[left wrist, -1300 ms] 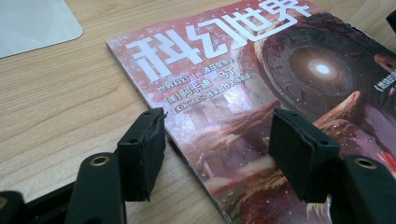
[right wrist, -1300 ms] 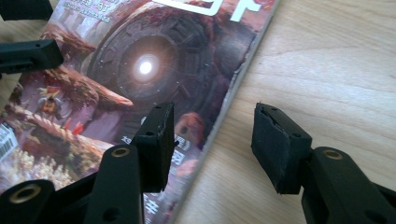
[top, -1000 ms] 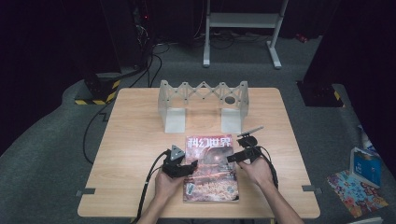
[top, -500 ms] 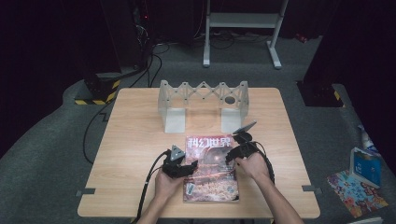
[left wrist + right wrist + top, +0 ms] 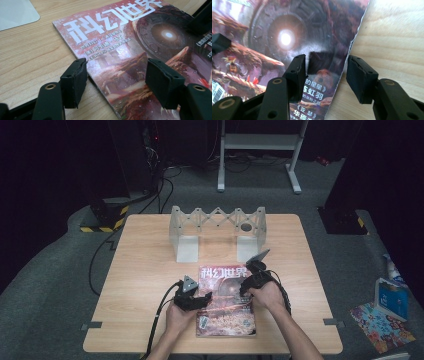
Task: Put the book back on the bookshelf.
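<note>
Jaws on both grippers stand apart and hold nothing, each pair straddling one side edge of a magazine (image 5: pixel 226 301) that lies flat near the front of the wooden bench (image 5: pixel 145 285). On the left gripper (image 5: pixel 116 82), one jaw sits over bare wood and the other over the glossy cover, with the spine edge running between them. On the right gripper (image 5: pixel 324 75), one jaw rests over the cover art and the other over the wood, the cover's slightly ragged free edge between them. This placement suggests each hand is lining up to pinch or steady its side, perhaps to open or lift the magazine. In the high view, both hands reach in from the near edge. Farther back, a pale folding rack (image 5: pixel 218 227) stands upright across the bench, well apart from the magazine. Beyond it, a white metal stand (image 5: pixel 260 150) rises from dark floor.
</note>
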`<state>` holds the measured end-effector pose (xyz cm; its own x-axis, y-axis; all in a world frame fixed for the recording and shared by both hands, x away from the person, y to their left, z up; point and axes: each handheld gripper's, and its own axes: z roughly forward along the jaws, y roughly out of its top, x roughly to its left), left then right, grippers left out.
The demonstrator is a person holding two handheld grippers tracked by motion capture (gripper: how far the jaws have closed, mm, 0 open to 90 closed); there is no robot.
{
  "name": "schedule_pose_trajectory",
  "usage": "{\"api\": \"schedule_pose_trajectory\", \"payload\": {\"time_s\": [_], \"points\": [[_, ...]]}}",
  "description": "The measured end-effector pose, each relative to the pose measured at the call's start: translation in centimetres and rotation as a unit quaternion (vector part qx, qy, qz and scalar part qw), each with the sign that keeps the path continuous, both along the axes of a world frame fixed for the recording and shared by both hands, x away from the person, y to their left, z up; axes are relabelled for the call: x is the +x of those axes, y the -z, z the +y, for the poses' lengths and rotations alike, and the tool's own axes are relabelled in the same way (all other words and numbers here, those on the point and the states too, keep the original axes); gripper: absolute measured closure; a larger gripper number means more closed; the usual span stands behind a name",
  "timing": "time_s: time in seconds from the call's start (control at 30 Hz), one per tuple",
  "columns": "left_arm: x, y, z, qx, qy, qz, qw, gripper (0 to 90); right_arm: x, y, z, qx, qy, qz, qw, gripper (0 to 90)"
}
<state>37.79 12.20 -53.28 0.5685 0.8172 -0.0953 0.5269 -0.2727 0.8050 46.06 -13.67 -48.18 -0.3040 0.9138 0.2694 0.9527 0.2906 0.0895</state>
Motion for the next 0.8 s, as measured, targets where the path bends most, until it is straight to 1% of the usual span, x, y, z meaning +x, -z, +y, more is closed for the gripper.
{"api": "schedule_pose_trajectory", "payload": {"time_s": [0.23, 0.33, 0.4, 0.43, 0.47, 0.67, 0.8], "points": [[0.0, 0.0, 0.0, 0.000, 0.000, -0.001, 1.0000, 33.6, -0.1, 0.0, 0.0, 0.000, 0.012, 0.003, 0.9999, 49.5], [0.0, 0.0, -0.1, 0.000, 0.000, -0.002, 1.0000, 33.5, -0.2, 0.0, -0.1, 0.006, 0.015, 0.000, 0.9999, 51.3], [0.0, 0.1, -0.1, 0.000, 0.000, -0.003, 1.0000, 33.4, -0.2, 0.1, -0.4, 0.016, 0.021, 0.003, 0.9996, 53.0], [0.0, 0.1, -0.1, 0.001, -0.001, -0.003, 1.0000, 33.3, -0.3, 0.2, -0.7, 0.027, 0.025, 0.000, 0.9993, 53.5], [0.0, 0.1, -0.1, 0.000, -0.001, -0.003, 1.0000, 33.3, -0.3, 0.2, -0.8, 0.031, 0.027, 0.000, 0.9992, 53.9], [0.0, 0.1, -0.2, 0.000, -0.003, -0.004, 1.0000, 33.2, -0.6, 0.3, -1.2, 0.044, 0.024, -0.009, 0.9987, 54.6], [0.0, 0.1, -0.2, 0.001, -0.003, -0.004, 1.0000, 33.1, -0.8, 0.2, -1.6, 0.063, 0.030, -0.013, 0.9975, 55.3]]}}
